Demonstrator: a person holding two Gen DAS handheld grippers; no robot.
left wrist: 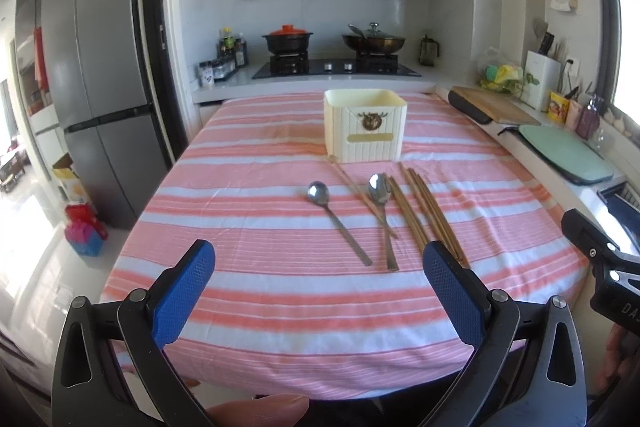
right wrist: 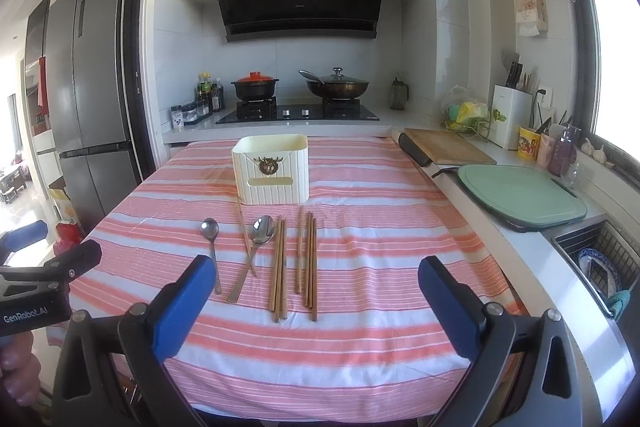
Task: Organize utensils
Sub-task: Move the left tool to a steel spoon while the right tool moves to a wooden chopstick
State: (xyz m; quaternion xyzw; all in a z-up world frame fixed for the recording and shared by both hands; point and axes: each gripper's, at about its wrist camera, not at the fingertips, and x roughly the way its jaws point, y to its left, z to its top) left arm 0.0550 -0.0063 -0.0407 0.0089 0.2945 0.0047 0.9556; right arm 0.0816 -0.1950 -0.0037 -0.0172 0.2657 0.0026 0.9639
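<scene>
Both your left gripper (left wrist: pixel 319 273) and right gripper (right wrist: pixel 314 287) gape empty. Spoons (right wrist: pixel 211 229) and chopsticks (right wrist: pixel 308 259) lie mid-table before the holder (right wrist: pixel 272 169); one chopstick crosses a spoon, so grabbing either may drag both.

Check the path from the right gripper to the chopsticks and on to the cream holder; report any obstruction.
Nothing visible blocks it. The right gripper is open, with only bare striped cloth before the chopsticks. The holder stands just beyond them, its top open.
</scene>
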